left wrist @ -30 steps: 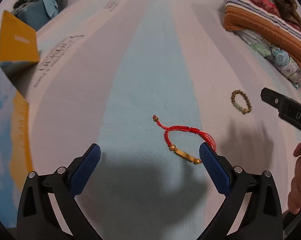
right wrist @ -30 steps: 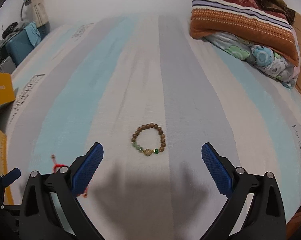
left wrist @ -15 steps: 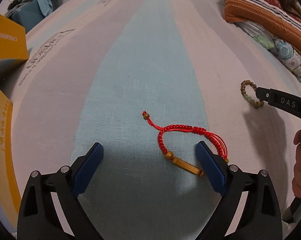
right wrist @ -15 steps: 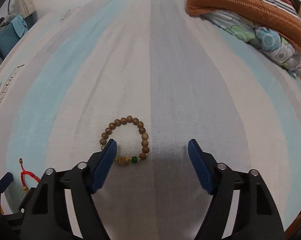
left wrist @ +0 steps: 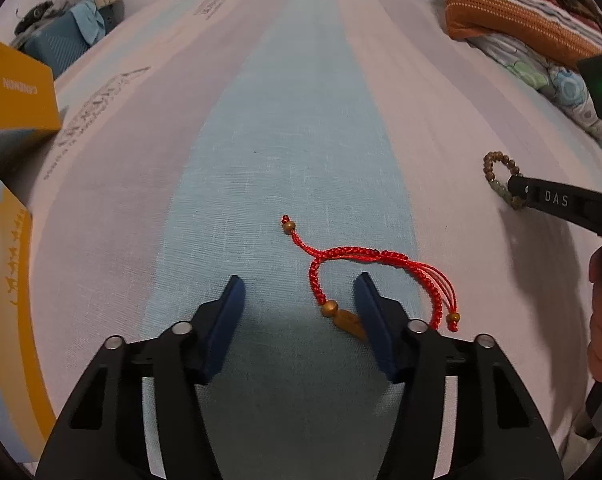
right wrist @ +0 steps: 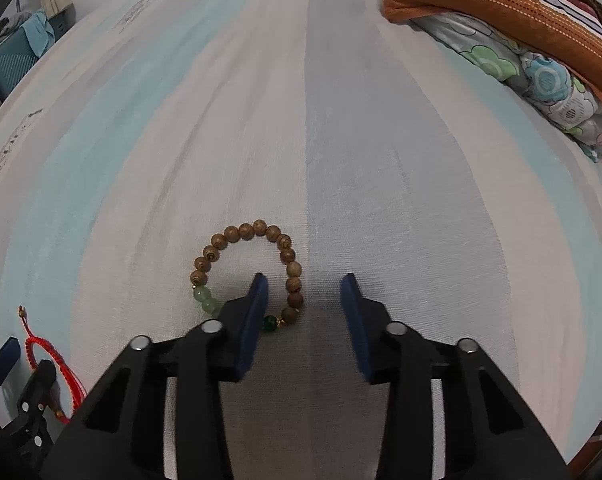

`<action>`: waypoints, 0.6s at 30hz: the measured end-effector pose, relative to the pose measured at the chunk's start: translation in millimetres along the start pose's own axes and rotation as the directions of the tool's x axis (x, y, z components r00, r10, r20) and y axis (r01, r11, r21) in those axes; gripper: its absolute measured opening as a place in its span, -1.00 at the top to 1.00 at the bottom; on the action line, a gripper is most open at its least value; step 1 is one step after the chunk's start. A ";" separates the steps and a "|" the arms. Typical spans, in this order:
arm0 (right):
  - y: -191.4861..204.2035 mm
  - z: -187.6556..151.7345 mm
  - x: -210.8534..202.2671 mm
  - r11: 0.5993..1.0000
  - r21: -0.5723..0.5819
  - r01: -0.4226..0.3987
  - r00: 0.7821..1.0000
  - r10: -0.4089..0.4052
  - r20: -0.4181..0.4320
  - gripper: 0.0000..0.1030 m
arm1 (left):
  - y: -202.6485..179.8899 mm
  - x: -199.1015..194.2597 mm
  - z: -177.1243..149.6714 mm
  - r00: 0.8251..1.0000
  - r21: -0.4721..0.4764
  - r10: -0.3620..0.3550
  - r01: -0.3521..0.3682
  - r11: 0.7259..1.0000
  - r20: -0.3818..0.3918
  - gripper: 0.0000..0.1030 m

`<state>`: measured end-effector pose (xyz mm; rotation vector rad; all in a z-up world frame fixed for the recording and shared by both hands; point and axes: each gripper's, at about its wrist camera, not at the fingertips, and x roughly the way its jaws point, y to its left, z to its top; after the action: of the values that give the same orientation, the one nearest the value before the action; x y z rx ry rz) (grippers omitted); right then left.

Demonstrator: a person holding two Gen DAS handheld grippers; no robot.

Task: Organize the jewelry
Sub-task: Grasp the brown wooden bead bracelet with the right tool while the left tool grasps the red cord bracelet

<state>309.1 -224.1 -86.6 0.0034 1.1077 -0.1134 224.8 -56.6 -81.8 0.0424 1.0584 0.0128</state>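
Note:
A red cord bracelet (left wrist: 365,272) with gold beads and a gold bar lies on the striped bed sheet. My left gripper (left wrist: 299,292) is open low over it, its right finger (left wrist: 371,316) over the gold bar, the left side of the loop between the jaws. A wooden bead bracelet (right wrist: 245,264) with green beads lies further right. My right gripper (right wrist: 304,294) is open, its left finger (right wrist: 257,304) inside the ring, so the ring's right side lies between the jaws. The red bracelet shows at the right wrist view's lower left (right wrist: 45,356).
A yellow box (left wrist: 15,92) and a yellow-blue box (left wrist: 5,304) stand at the left. Folded striped and floral bedding (right wrist: 521,28) lies at the back right. A blue case (left wrist: 57,46) sits beyond the bed's far left edge.
Both grippers have moved forward and down onto their bracelets and have narrowed. The right one's left finger now sits inside the bead ring.

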 end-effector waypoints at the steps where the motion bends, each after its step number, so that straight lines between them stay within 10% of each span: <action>1: 2.3 -0.6 0.7 1.000 -0.004 0.001 1.000 -0.001 -0.002 0.40 | -1.2 -0.7 -0.5 1.000 0.008 -0.007 0.007 1.000 -0.001 0.09; 10: 10.1 -4.9 -0.8 1.000 -0.018 0.007 1.000 -0.007 -0.001 0.82 | -2.5 -0.8 0.7 1.000 0.013 -0.012 0.013 1.000 -0.022 0.84; 18: 4.8 -2.5 -4.9 1.000 -0.004 -0.007 1.000 0.008 0.005 0.86 | 1.3 -6.4 3.2 0.999 -0.002 -0.037 0.037 0.999 -0.023 0.86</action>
<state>305.2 -218.8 -83.6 0.0037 1.1024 -0.1044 224.5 -55.6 -74.6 0.0209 1.0820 -0.0197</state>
